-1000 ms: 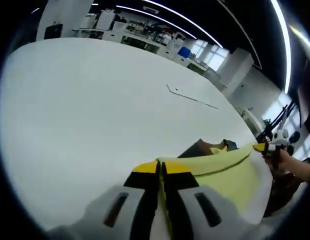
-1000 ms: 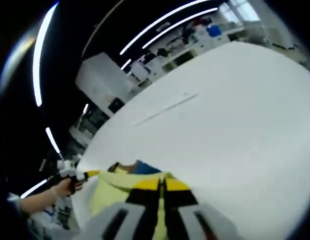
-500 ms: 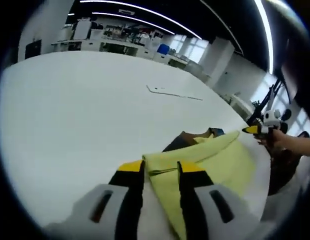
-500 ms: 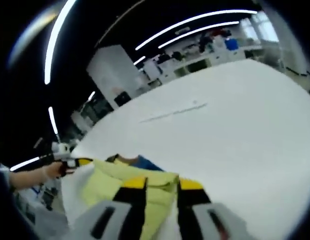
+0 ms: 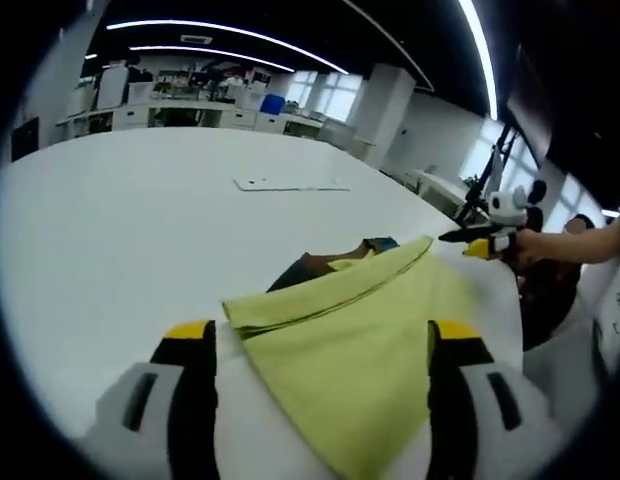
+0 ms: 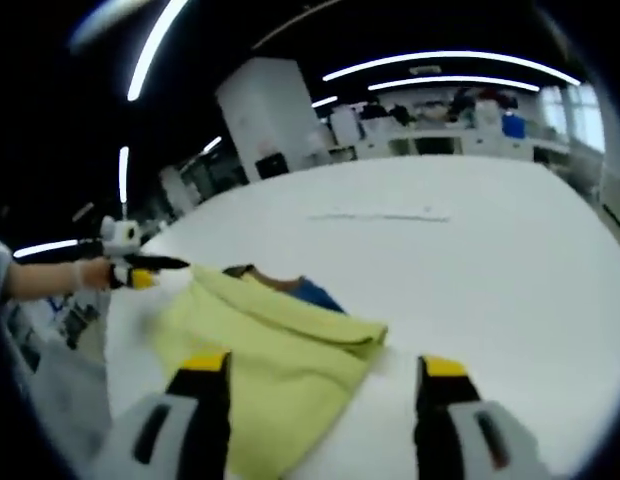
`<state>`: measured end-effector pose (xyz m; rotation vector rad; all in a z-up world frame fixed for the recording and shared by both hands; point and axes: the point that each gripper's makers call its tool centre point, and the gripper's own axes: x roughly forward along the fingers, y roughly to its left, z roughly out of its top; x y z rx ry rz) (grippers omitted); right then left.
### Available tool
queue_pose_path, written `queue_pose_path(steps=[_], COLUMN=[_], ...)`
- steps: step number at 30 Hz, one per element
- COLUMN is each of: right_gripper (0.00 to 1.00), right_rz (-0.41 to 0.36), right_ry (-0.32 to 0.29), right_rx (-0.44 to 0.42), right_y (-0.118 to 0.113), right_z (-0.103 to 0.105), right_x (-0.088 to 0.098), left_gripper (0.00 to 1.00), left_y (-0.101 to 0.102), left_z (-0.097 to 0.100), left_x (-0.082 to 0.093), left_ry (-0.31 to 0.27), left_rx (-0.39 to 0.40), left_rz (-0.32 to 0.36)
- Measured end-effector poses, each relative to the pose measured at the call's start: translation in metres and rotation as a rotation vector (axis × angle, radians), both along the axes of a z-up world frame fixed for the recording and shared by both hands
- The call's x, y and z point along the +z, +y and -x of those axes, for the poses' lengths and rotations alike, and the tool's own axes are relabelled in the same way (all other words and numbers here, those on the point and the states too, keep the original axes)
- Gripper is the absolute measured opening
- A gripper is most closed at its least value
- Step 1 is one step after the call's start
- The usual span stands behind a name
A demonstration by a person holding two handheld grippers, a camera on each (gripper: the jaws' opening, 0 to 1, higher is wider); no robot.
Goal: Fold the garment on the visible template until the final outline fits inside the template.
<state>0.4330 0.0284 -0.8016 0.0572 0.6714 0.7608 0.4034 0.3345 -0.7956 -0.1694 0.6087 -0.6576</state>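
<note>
With both my claws spread wide and empty, the yellow garment (image 5: 360, 340) lies just ahead — folded edge (image 6: 300, 318) crosswise, left gripper (image 5: 320, 345) nearest.

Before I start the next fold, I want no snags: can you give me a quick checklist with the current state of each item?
1. Left gripper jaws open, free of the cloth: ok.
2. Right gripper jaws open, free of the cloth: ok.
3. Yellow garment lying flat on the white table: ok, folded edge at the far side.
4. Dark and blue fabric peeking past the folded edge: not ok, still exposed.
5. Outline inside the template: cannot tell; no template outline is visible around the garment.
6. Garment fully on the table: cannot tell, near edge is cut off.
</note>
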Motion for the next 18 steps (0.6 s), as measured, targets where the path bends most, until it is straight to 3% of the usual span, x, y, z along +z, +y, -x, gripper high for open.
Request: queue_pose_path(steps=[6, 18], right_gripper=[0.75, 0.68], right_rz=[-0.012, -0.033], right_ry=[0.013, 0.045], right_rx=[0.031, 0.063], right_y=[0.012, 0.025], right_z=[0.011, 0.018], right_x=[-0.003, -0.009], left_gripper=[0.84, 0.82], left_y=[-0.014, -0.016], left_z=[0.011, 0.005], left_x=[-0.009, -0.019], left_ry=[0.025, 0.049], left_rx=[-0.039, -0.022], left_rz=[-0.009, 0.003])
